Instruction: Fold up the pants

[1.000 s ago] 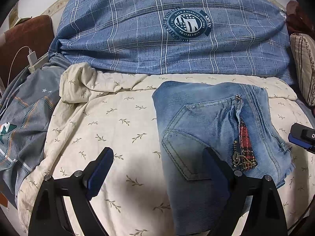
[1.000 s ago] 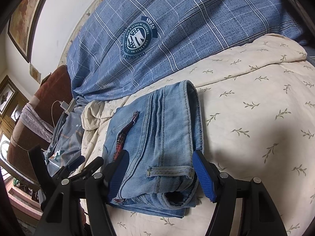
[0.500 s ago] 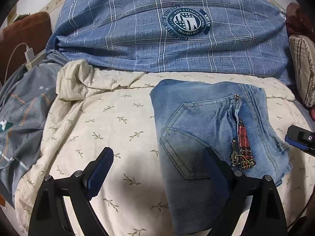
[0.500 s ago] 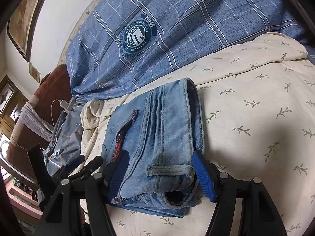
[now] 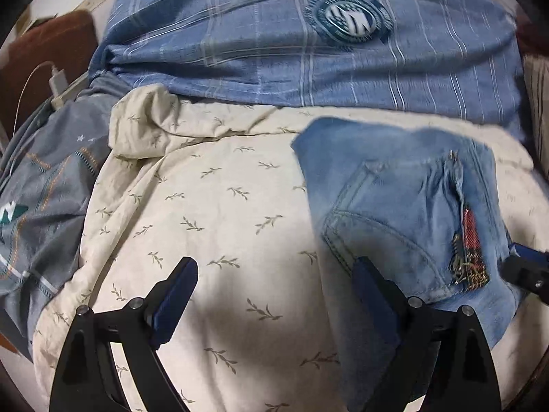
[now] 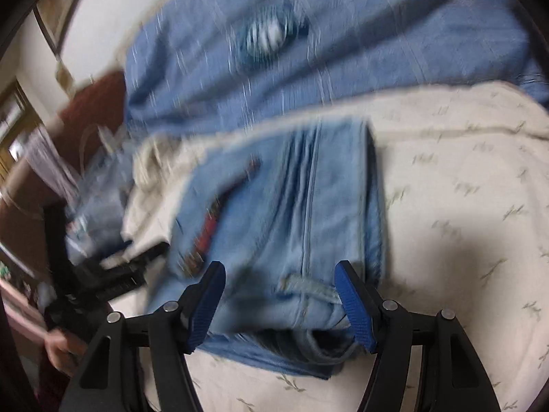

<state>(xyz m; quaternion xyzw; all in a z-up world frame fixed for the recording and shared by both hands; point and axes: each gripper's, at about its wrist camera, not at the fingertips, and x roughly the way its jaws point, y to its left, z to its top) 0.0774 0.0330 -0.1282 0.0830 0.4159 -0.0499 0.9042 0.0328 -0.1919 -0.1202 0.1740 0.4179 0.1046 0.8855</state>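
The light blue jeans lie folded into a compact stack on the cream leaf-print bedspread, back pocket and a red plaid zipper patch on top. My left gripper is open and empty, its right finger over the jeans' near left edge. In the blurred right wrist view the jeans lie in front of my right gripper, which is open with its fingers either side of the waistband end. The left gripper also shows in the right wrist view.
A blue plaid duvet with a round emblem is heaped at the back. Grey patterned bedding lies at the left, with a white charger and cable and a brown headboard. A striped pillow sits at the right edge.
Both views have shifted and blurred: the right gripper has swung and the left has drawn slightly left and back. The jeans lie as before. Both grippers stay open.
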